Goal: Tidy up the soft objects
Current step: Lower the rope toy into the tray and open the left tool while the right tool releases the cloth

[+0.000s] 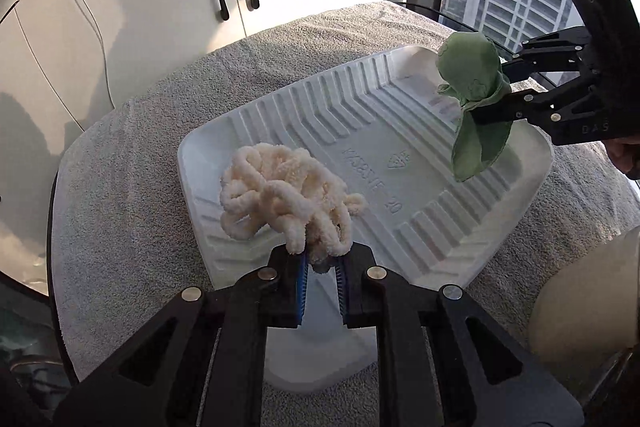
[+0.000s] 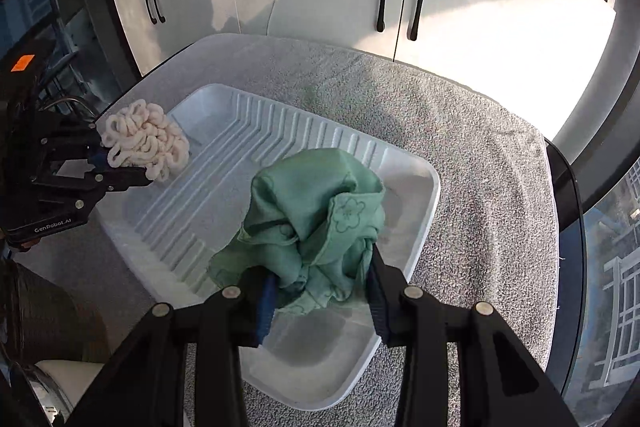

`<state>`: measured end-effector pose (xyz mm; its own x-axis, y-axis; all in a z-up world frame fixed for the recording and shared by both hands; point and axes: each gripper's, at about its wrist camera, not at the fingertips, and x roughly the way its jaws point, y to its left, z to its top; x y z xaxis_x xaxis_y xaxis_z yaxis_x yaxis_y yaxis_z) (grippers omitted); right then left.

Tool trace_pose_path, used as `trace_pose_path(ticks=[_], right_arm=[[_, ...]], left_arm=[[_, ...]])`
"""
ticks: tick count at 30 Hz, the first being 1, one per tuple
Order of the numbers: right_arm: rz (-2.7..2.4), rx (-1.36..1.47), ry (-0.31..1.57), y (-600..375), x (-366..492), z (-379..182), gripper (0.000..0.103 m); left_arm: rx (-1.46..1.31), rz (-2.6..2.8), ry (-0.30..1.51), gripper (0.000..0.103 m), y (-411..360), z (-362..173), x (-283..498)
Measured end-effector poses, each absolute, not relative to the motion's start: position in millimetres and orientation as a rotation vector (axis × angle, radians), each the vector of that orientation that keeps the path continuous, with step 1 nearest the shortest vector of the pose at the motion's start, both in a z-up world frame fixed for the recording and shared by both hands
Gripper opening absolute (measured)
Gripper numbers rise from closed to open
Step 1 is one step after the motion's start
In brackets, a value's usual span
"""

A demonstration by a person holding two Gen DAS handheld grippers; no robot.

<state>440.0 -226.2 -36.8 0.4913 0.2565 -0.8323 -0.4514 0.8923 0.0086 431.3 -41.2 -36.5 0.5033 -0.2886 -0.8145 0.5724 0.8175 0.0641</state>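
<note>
- Gray towel: spread under everything; it is seen beyond and to both sides of both pairs of jaws.
- White tray: laid on the towel, directly ahead of and below both pairs of jaws. Its ribbed floor is bare; nothing is seen resting loose in it.
- Green cloth: bunched between the jaws of the right gripper and held above the tray's near right corner, a flap hanging below the jaws. In the left wrist view it is seen clear of the tray floor.
- Cream yarn bundle: a few loops are pinched at the tips of the left gripper, whose jaws are closed to a narrow gap; the bulk lies just ahead of the tips, over the tray's left edge. Whether it touches the tray cannot be told.
- Progress, as judged: both soft things have been gripped and brought over the tray, but neither has been released. Lowering, letting go and any tidying inside the tray are left.
</note>
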Motion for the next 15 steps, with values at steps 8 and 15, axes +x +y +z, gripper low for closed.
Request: trace_pose_path(ticks=[8,15], right_arm=[[0.433,-0.217,1.004,-220.4,455.6,-64.0,0.042],[0.418,-0.208,1.006,-222.1,460.7,-71.4,0.049]], left_arm=[[0.355,-0.523,0.933,0.012,-45.7,-51.0,433.7],[0.293,-0.516,0.959,0.013,-38.4,-58.2,435.9]])
